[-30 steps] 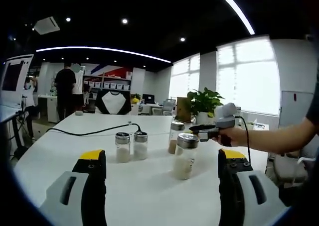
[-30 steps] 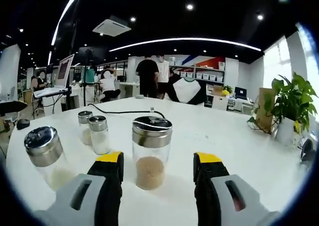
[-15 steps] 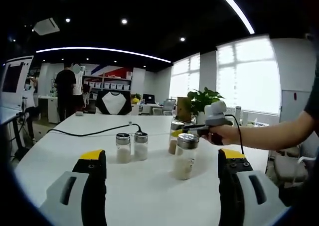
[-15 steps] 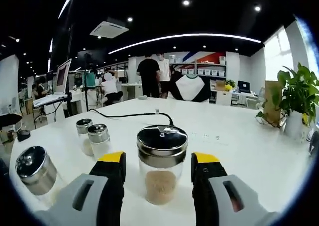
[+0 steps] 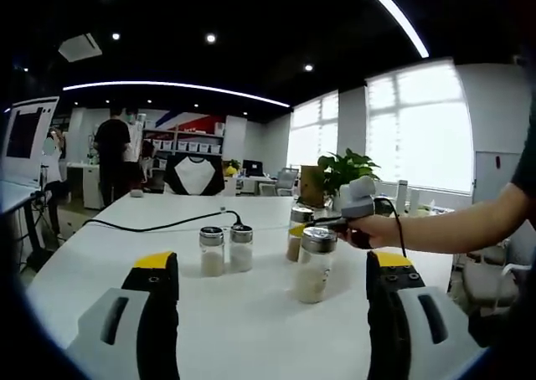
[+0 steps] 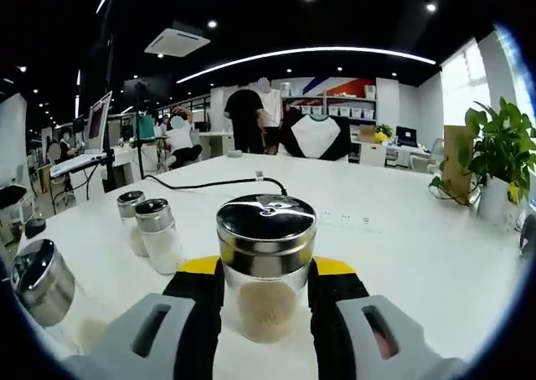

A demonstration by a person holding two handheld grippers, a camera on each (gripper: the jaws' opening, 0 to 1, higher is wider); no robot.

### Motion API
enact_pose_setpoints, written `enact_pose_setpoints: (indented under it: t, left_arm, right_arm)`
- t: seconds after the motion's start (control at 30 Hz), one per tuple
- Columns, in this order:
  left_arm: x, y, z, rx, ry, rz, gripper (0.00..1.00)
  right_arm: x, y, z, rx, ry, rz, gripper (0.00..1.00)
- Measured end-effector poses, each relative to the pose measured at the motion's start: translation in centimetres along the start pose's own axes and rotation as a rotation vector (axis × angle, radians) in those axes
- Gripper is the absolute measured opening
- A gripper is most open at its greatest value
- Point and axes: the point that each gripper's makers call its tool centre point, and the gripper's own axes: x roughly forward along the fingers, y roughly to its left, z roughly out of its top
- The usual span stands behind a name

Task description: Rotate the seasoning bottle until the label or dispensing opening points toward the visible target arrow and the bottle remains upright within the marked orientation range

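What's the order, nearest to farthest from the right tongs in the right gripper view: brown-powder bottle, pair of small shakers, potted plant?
1. Brown-powder bottle, between the right tongs.
2. Pair of small shakers, left, mid-table.
3. Potted plant, far right, past the table edge.

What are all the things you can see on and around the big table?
Bottles: four, clear glass with silver lids. One holds brown powder, between the right gripper's jaws. One with pale powder stands nearest in the left gripper view. A small pair stands side by side further back.
Table: one, white, under all the bottles.
Cable: one, black, lying across the far side of the table.
Plant: one, green, beyond the table by the window.
Monitor: one, on a stand at the left.
People: several, standing or sitting in the background.
Left gripper: black and grey with yellow tips, jaws wide apart.
Right gripper: same colours, jaws on either side of the brown-powder bottle.
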Motion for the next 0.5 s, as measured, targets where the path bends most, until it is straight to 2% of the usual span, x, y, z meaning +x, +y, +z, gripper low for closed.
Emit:
enact_pose_setpoints:
  t: [0.5]
  left_arm:
    - [0.08,-0.10,0.17,0.001,-0.001,-0.001,0.98]
  right_arm:
    - [-0.14,0.22,-0.03,-0.002,0.014,-0.009,0.38]
